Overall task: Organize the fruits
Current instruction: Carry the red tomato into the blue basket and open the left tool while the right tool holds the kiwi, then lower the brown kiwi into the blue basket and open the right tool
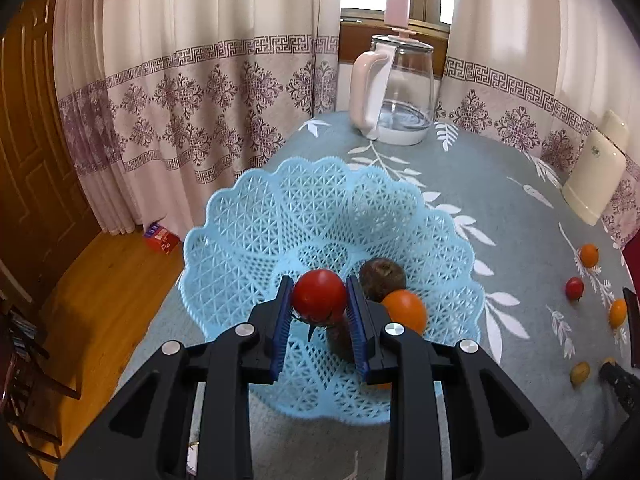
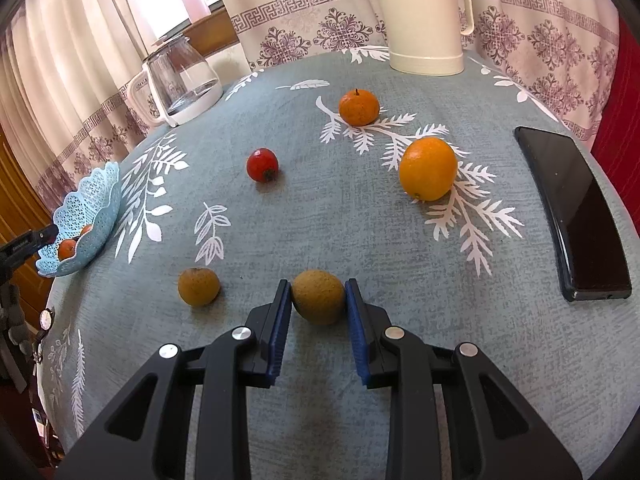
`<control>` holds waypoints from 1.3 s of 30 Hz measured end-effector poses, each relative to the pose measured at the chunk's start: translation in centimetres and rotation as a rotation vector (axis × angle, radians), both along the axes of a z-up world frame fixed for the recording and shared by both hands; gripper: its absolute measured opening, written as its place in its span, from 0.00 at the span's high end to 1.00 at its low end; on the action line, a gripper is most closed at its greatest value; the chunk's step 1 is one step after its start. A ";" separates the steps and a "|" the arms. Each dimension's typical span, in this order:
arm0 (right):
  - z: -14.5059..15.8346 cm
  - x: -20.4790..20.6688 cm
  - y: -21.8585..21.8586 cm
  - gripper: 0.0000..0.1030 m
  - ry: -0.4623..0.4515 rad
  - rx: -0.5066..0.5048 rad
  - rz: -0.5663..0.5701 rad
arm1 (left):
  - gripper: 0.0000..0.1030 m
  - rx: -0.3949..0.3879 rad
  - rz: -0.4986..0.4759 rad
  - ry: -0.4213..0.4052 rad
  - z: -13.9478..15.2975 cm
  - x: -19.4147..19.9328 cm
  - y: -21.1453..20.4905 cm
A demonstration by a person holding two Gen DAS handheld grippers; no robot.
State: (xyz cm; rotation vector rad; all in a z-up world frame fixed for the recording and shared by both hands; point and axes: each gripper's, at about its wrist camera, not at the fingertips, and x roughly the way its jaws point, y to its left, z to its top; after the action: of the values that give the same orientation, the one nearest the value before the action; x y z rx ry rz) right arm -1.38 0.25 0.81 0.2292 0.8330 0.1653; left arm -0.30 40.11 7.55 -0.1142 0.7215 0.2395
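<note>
A red tomato (image 1: 319,295) is held between the blue pads of the left gripper (image 1: 319,308), above the light-blue lattice basket (image 1: 248,216). Inside the basket, just beyond the held fruit, a brown round fruit (image 1: 381,276) and an orange fruit (image 1: 406,310) are seen touching each other; a dark object under the tomato is partly hidden and cannot be identified. The basket is set near the table's left edge on the grey leaf-print tablecloth (image 1: 500,184).

The right gripper (image 2: 319,300) is closed on a tan round fruit (image 2: 319,302), which rests on the cloth; both pads are seen against its sides. A second tan fruit (image 2: 199,286) lies just to its left. Farther out, a small red fruit (image 2: 262,165), a large orange (image 2: 428,169) and a mandarin (image 2: 359,107) are spread well apart. A black phone (image 2: 576,216) lies at the right edge.

At the far side, a glass kettle (image 2: 182,80) holding a little water and a cream jug (image 2: 425,16) are noted; the jug's contents cannot be seen.
</note>
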 end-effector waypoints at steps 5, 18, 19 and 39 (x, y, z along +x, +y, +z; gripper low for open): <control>0.2 0.0 0.2 0.73 0.003 -0.018 -0.003 | 0.70 -0.013 -0.006 0.013 -0.6 -0.2 0.2; 3.2 0.1 2.1 0.73 -0.033 0.020 0.025 | 0.51 -0.068 0.042 -0.067 0.9 -2.0 2.7; 3.7 0.2 2.8 0.73 -0.043 0.023 0.041 | 0.49 -0.060 0.051 -0.072 1.0 -2.1 2.8; 8.9 3.7 22.1 0.73 -0.117 0.069 0.447 | 0.36 -0.068 0.151 -0.143 2.9 -4.5 7.0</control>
State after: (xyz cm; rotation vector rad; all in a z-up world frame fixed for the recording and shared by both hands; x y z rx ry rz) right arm 2.34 22.38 9.72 0.0936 0.7534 0.6219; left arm -4.85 47.09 10.48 -0.2485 0.5795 0.3474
